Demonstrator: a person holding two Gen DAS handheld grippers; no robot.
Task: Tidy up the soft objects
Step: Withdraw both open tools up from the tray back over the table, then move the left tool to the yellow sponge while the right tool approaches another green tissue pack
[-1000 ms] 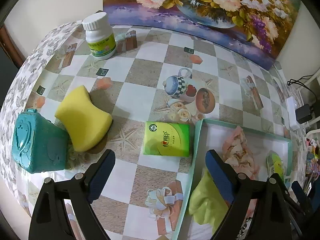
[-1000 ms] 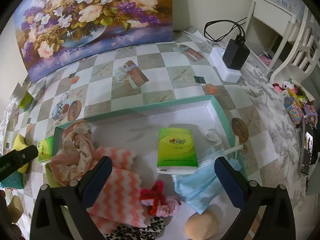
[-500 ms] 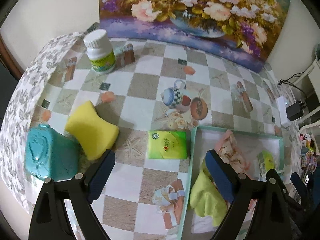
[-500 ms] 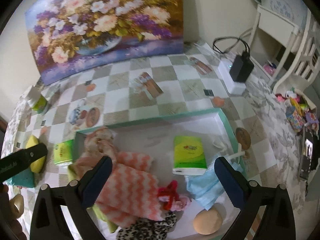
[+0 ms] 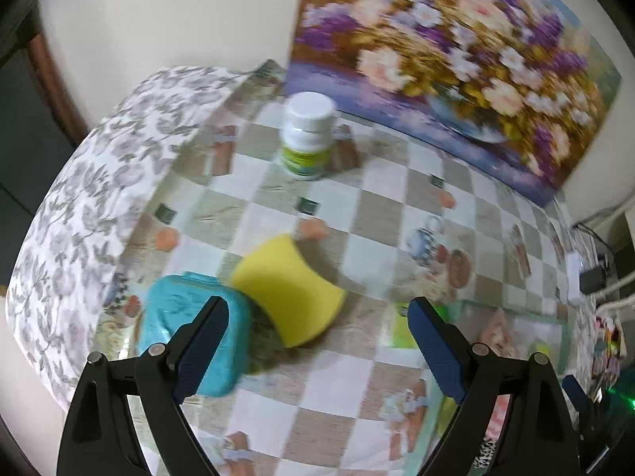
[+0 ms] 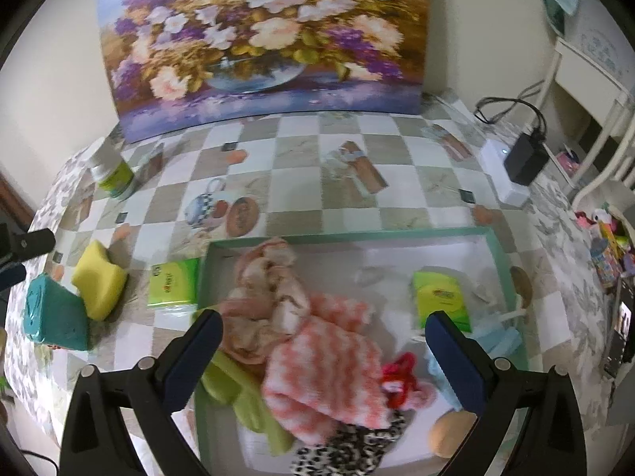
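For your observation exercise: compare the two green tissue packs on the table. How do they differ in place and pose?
The tissue pack outside the tray lies on the checked tablecloth, against the tray's left wall; the tissue pack inside the tray lies on its white floor, near the right end. The outside pack lies with its long side across the view; the inside pack points away from the camera. Both are bright green, flat on their backs, untouched by either tool.

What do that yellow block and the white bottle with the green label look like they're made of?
The yellow block looks like foam sponge: matte, with soft rounded edges and pinched-in sides, no shine. The white bottle looks like smooth plastic with a screw cap and a glossy printed label, though blur leaves the finish uncertain.
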